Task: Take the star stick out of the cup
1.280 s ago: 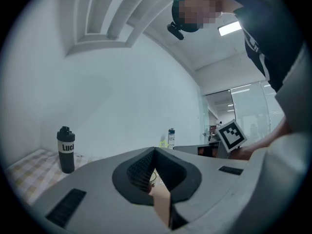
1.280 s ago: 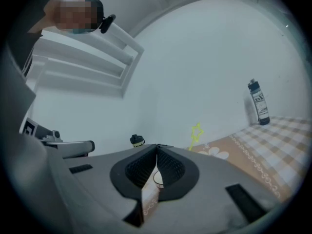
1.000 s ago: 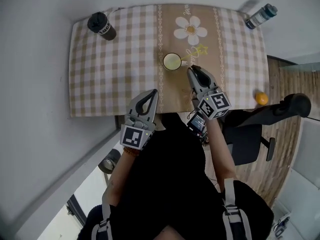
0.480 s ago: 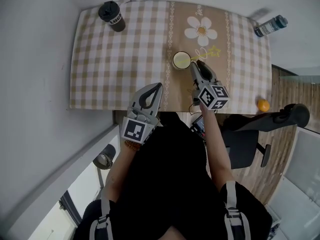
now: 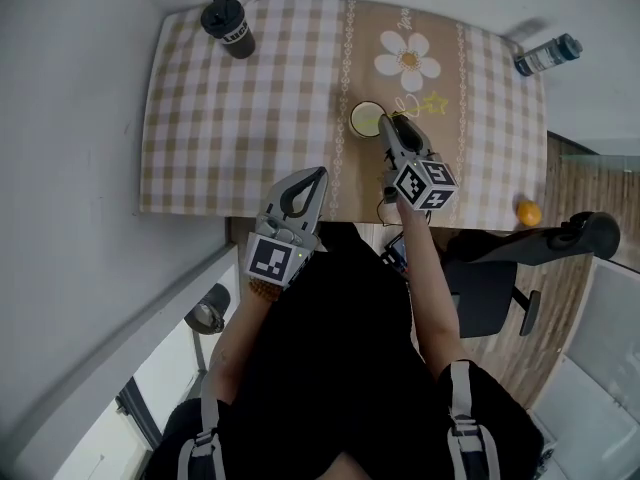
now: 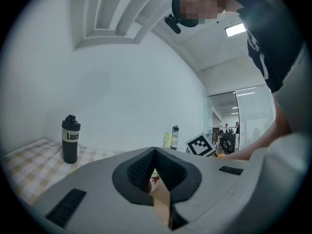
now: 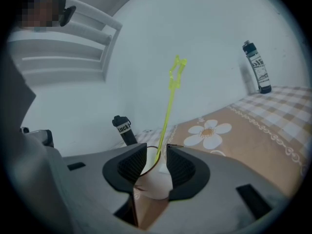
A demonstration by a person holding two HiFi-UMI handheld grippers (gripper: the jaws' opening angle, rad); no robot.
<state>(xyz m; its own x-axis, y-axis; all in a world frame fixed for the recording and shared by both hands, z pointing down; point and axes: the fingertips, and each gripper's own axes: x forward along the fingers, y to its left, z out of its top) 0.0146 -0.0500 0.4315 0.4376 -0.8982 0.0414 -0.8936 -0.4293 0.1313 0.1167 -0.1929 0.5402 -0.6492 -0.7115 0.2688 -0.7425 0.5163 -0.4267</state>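
A white cup (image 5: 367, 120) stands on the checked tablecloth (image 5: 230, 118), just in front of the daisy print. The yellow-green star stick (image 5: 434, 101) leans out of it to the right. My right gripper (image 5: 386, 121) has its tips at the cup's right rim. In the right gripper view the jaws of that gripper (image 7: 156, 151) stand open, with the thin stick (image 7: 168, 106) rising in the gap between them, the pads not pressing on it, and the cup (image 7: 156, 182) just behind. My left gripper (image 5: 303, 186) is shut and empty at the table's near edge.
A black bottle (image 5: 228, 26) stands at the far left corner of the table, a clear water bottle (image 5: 548, 54) at the far right corner. An orange (image 5: 527, 212) sits off the near right corner, and an office chair (image 5: 500, 268) stands beside the person.
My right gripper has moved forward from near the cup up to its right rim, beside the stick. The left gripper has stayed at the table's near edge.
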